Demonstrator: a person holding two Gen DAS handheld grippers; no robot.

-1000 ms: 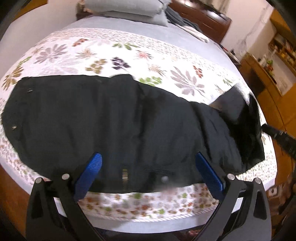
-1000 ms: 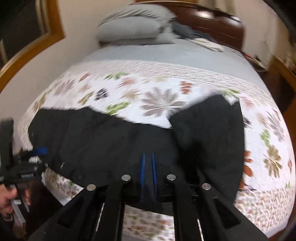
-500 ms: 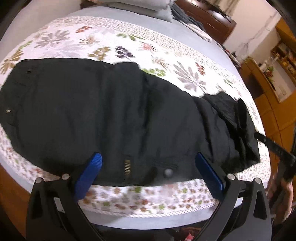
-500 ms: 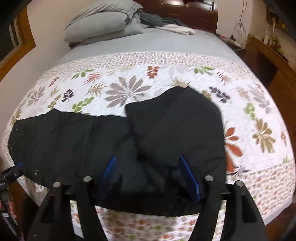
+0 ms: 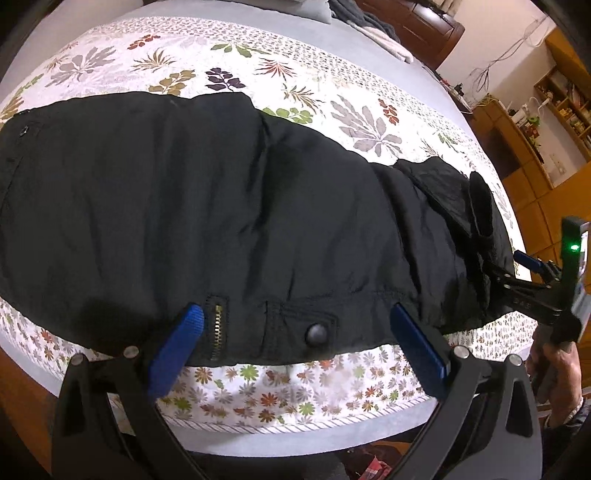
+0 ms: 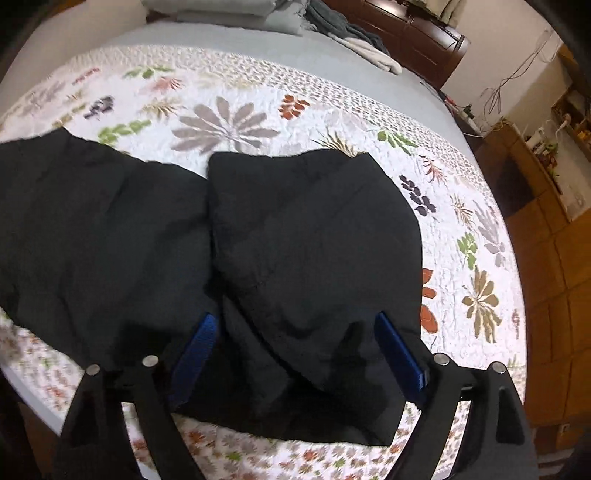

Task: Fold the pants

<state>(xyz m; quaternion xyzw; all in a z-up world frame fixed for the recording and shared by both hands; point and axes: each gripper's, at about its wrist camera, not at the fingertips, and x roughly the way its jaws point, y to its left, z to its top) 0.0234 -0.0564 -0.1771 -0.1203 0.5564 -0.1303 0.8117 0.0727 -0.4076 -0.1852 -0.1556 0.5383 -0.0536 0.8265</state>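
Black pants lie across the near edge of a bed with a floral quilt. The waist end with a brass zipper and a snap button is in front of my left gripper, which is open and empty, its blue pads straddling the waistband area. In the right wrist view the leg end is folded back over the pants. My right gripper is open around that folded part, holding nothing. It also shows in the left wrist view at the pants' right end.
Grey pillows and loose clothes lie at the head of the bed by a dark wooden headboard. Wooden cabinets and shelves stand to the right. The bed's front edge is close below the grippers.
My right gripper opened and let go of the leg end, which now lies folded over the pants. My left gripper moved closer to the waistband and stayed open.
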